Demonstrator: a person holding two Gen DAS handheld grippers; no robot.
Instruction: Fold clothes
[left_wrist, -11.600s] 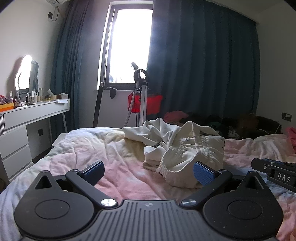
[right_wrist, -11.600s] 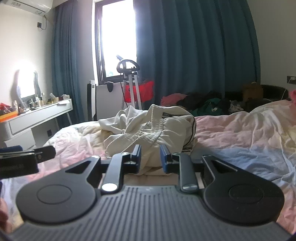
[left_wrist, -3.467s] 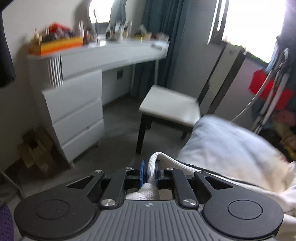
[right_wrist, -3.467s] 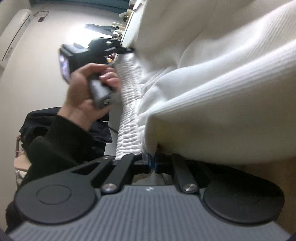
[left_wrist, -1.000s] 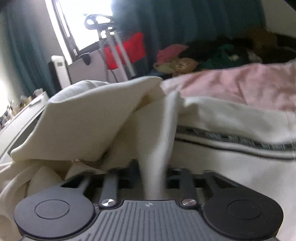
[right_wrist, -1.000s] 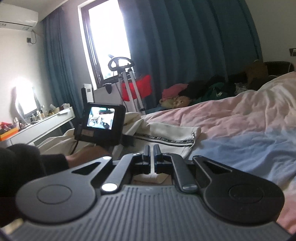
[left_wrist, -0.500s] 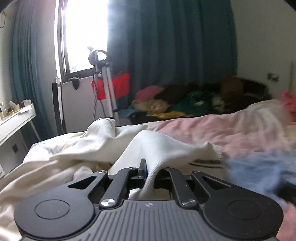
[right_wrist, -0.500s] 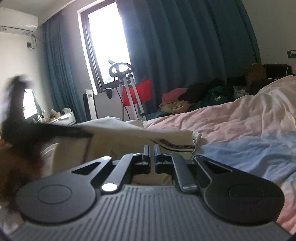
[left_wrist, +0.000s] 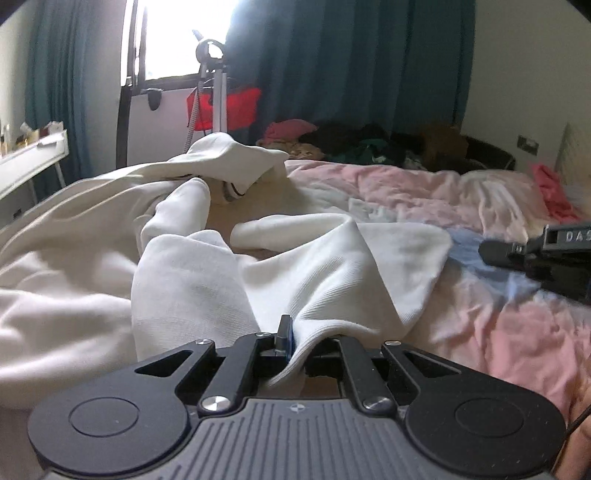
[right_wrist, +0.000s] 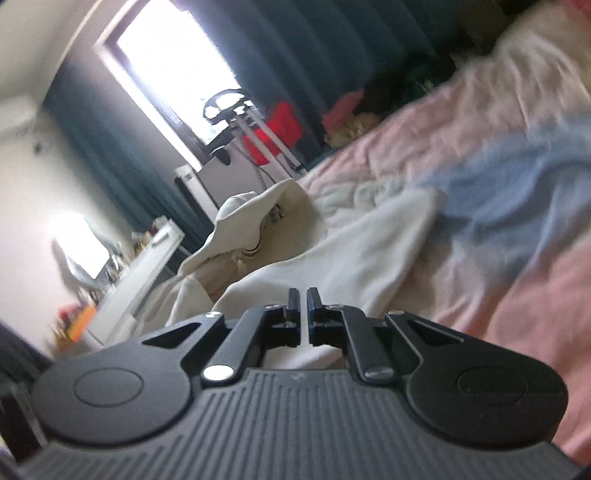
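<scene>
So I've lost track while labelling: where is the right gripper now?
In the left wrist view the right gripper sits at the right edge, above the pink bedding, just right of the white garment that the left gripper pinches.

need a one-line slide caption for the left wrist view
Left gripper pinches a fold of white garment on the pink bedspread.
</scene>
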